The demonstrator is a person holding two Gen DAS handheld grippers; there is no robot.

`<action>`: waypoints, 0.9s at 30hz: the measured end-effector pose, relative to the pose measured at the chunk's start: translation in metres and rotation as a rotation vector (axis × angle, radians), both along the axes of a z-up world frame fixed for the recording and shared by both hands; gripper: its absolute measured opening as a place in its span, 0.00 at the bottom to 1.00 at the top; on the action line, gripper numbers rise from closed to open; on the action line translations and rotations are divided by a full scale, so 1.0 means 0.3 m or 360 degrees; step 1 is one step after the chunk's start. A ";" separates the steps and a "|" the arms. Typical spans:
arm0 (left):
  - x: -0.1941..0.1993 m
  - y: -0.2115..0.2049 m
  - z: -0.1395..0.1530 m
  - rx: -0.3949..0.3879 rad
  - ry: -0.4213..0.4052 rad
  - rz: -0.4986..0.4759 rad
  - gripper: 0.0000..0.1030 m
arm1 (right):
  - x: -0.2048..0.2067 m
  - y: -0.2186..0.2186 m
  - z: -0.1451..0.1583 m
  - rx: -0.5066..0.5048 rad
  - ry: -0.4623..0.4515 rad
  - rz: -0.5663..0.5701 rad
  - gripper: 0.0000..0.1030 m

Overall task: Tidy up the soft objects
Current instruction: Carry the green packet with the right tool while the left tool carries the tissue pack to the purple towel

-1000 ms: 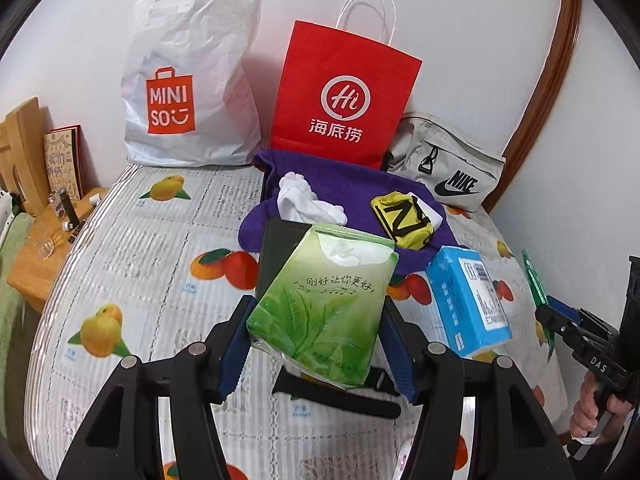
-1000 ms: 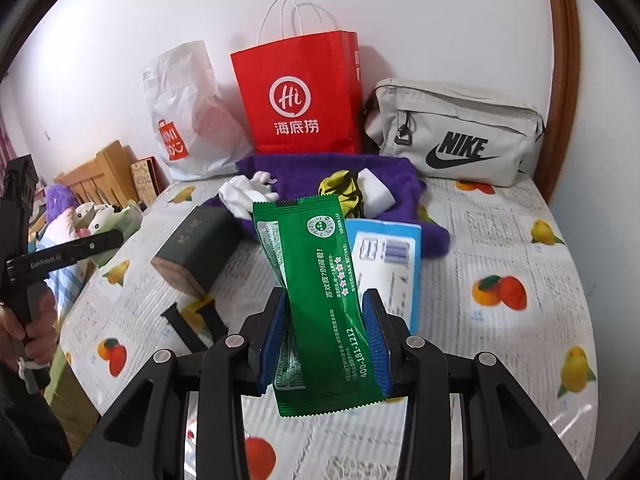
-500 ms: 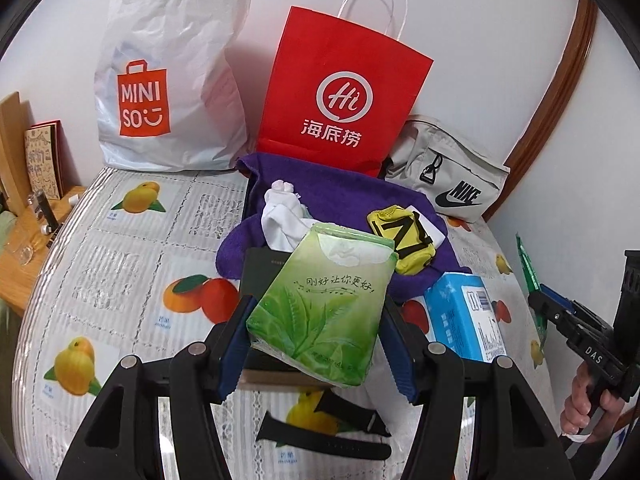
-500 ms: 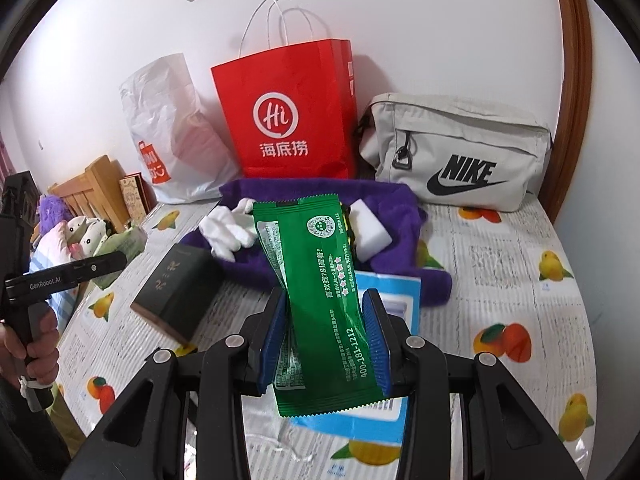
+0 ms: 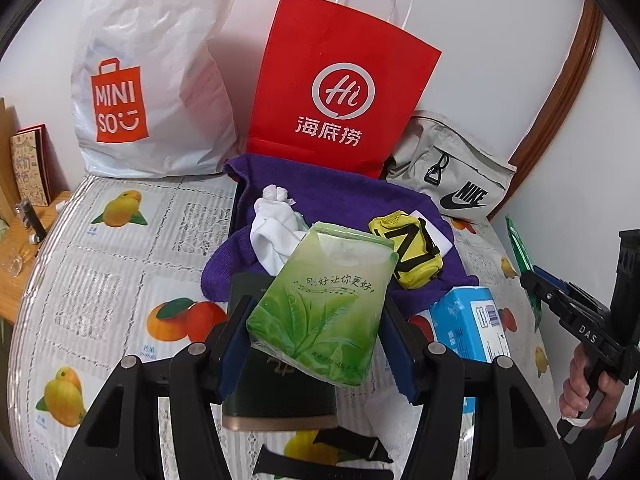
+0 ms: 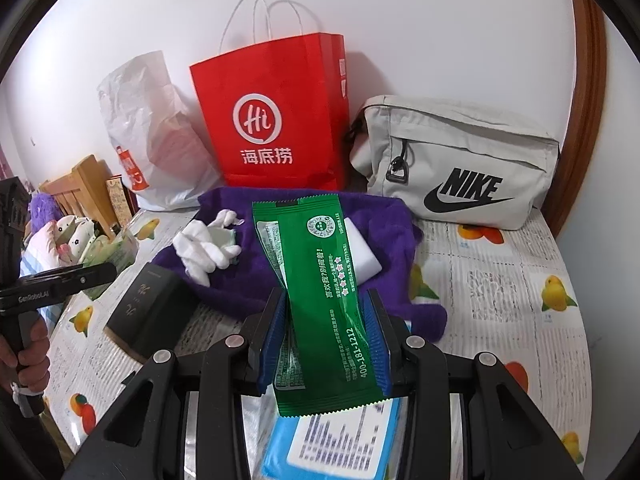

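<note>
My left gripper (image 5: 320, 340) is shut on a light green tissue pack (image 5: 324, 304), held above a dark box (image 5: 276, 392). A dark green wet-wipe sachet (image 6: 320, 300) stands upright in my right gripper (image 6: 326, 344), which is shut on it. Just ahead a purple towel (image 5: 340, 204) lies on the bed, carrying white gloves (image 5: 276, 232), a yellow pouch (image 5: 412, 256) and a white block (image 6: 362, 252). A blue tissue pack (image 5: 468, 320) lies at the towel's near right edge. In the left wrist view the right gripper (image 5: 532, 280) shows at the far right, with the sachet's edge above it.
Against the wall stand a white Miniso bag (image 5: 152, 80), a red paper bag (image 5: 340, 96) and a grey Nike bag (image 5: 452, 180). A black watch strap (image 5: 320, 456) lies near the front edge. A wooden bedside stand (image 5: 20, 240) is on the left. The fruit-print bedsheet (image 5: 120, 280) covers the bed.
Both grippers have moved forward toward the towel and the bags with their packs still held. The bags and towel look larger and closer now.
</note>
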State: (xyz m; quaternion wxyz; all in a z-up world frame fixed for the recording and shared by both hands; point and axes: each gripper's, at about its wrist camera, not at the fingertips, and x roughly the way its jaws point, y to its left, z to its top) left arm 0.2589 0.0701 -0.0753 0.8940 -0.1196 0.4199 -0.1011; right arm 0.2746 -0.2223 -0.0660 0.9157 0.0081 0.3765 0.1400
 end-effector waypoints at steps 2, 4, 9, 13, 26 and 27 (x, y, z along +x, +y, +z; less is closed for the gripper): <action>0.018 -0.002 -0.004 -0.0005 0.0005 -0.0001 0.57 | 0.028 0.002 -0.006 -0.0014 0.0007 -0.0001 0.38; 0.039 -0.003 -0.009 -0.0015 0.0015 0.0000 0.57 | 0.063 0.003 -0.009 -0.0019 0.0010 0.0007 0.38; 0.102 -0.015 -0.026 -0.0010 0.0046 -0.0006 0.57 | 0.161 0.004 -0.026 -0.0033 0.0042 0.0018 0.38; 0.153 -0.027 -0.036 0.0005 0.0054 0.0002 0.57 | 0.247 0.000 -0.050 -0.0040 0.0069 0.0026 0.38; 0.308 -0.053 -0.080 0.0036 0.0095 -0.0022 0.57 | 0.475 -0.033 -0.173 -0.0032 0.0226 0.0019 0.38; 0.321 -0.058 -0.086 0.0035 0.0101 -0.0024 0.57 | 0.488 -0.030 -0.180 -0.0032 0.0238 0.0017 0.38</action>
